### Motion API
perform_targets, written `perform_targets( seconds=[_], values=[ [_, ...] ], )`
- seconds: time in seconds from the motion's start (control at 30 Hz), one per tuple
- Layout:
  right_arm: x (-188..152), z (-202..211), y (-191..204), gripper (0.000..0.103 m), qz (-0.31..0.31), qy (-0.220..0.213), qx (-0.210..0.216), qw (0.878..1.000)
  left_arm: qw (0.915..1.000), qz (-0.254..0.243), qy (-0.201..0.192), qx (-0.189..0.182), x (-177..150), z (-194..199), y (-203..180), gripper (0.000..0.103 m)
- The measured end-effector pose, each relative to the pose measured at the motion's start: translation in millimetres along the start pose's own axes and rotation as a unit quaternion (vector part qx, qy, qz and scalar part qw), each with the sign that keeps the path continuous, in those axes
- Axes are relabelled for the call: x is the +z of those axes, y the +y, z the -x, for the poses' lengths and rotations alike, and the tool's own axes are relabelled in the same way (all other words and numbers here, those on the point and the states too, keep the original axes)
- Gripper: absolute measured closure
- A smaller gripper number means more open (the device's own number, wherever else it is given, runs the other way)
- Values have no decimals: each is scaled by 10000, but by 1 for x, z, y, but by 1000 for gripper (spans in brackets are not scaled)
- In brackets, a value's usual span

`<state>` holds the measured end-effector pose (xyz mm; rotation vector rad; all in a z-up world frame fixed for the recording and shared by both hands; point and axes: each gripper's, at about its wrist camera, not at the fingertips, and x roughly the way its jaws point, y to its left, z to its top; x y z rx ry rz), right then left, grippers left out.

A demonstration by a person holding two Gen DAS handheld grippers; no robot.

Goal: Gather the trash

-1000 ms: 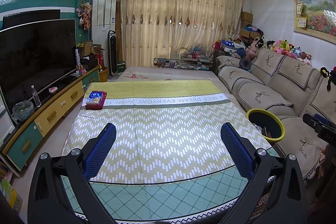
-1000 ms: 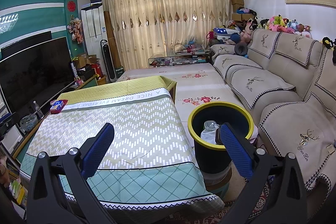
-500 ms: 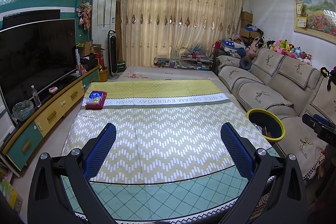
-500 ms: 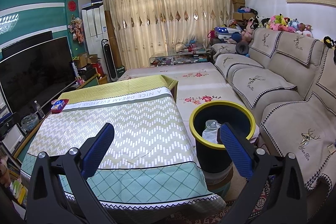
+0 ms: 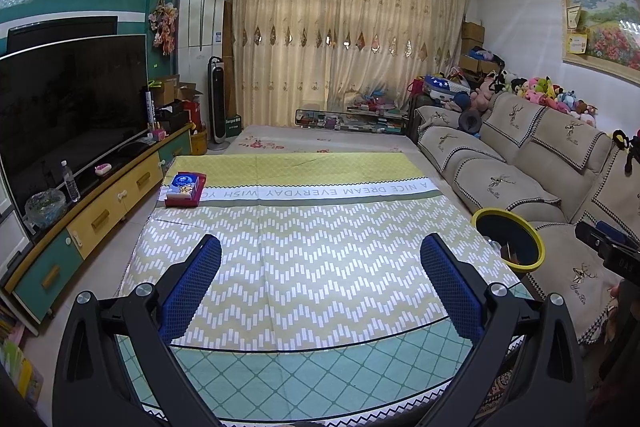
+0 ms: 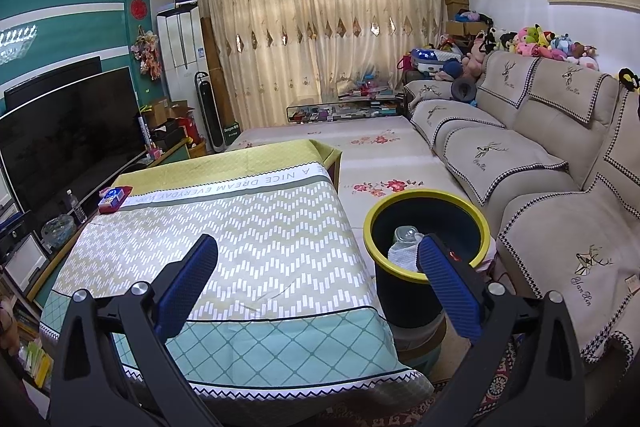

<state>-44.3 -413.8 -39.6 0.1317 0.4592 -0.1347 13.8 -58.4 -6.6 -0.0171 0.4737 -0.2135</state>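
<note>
Tablecloth edge point(image 6: 362, 239) beside bin point(image 6: 426, 201)

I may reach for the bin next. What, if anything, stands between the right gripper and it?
Nothing visible. The right gripper hangs open over the table edge; the bin stands beside the table, mouth uncovered, trash inside.

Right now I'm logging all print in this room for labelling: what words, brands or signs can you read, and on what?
"A NICE DREAM EVERYDAY WISH YO...", upside down on the tablecloth band.
"Yan Bin"-like script, uncertain, on the sofa cover.
Tissue box, tower fan base label, wall certificates: too small to read.
</note>
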Motion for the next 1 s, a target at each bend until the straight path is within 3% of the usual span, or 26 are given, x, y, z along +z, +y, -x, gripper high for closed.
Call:
perform_targets(
  seconds=[0.43,0.7,0.87,1.0],
  values=[
    [3,-6,0,7,13,91,37,10000,9998,-10,190,-35,-1,-13,-2,5],
    [3,-11,-1,7,4,164,64,9998,9985,177,304,-412,-1,-26,1,5],
    [11,-24,2,7,92,231,198,9995,9978,180,623,-108,2,-54,10,5],
    [27,-63,13,7,170,418,392,9982,9955,214,861,345,8,-109,38,5]
  ],
)
